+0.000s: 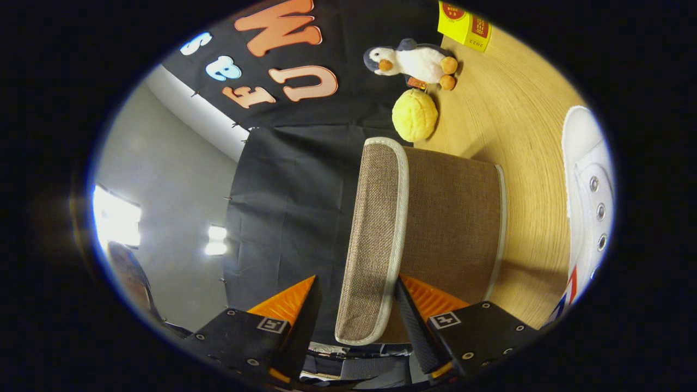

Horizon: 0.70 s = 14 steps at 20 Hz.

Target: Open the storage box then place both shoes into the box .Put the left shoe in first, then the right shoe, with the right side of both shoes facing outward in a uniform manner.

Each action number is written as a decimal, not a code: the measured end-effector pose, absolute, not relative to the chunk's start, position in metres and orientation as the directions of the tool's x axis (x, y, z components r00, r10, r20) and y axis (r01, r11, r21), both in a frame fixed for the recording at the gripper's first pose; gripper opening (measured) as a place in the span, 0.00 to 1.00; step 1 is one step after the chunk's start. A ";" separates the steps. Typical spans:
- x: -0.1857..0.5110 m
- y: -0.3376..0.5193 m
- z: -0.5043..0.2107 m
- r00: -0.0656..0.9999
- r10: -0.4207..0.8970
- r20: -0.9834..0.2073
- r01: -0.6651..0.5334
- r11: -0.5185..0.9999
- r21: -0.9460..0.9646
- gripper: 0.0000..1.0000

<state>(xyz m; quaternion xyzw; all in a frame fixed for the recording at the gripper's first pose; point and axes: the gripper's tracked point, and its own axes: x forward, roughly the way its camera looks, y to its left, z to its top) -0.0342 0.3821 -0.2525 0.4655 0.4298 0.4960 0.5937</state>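
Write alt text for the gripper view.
The gripper straddles the raised lid of a brown woven fabric storage box with pale trim, on a wooden table. Beyond lie a yellow round plush and a penguin toy; a white canvas shoe sits beside the box.

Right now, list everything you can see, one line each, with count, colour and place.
storage box: one, brown fabric with pale trim, on the wooden table, just ahead of the fingers.
lid: one, brown fabric with pale edging, standing raised between the fingers.
white shoe: one, white with metal eyelets, on the table beside the box.
yellow round plush: one, yellow, beyond the box.
penguin plush: one, white and grey with orange feet, beyond the yellow plush.
yellow carton: one, yellow, at the table's far end.
gripper: one, fingers either side of the lid edge; contact unclear.
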 end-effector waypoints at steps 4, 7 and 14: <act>-0.035 0.386 -0.265 0.153 0.982 -0.115 -0.170 0.141 0.975 0.32; -0.032 0.382 -0.238 0.194 0.980 -0.036 -0.151 0.066 0.986 0.04; -0.035 0.409 -0.187 0.196 0.980 -0.018 -0.275 0.073 0.959 0.00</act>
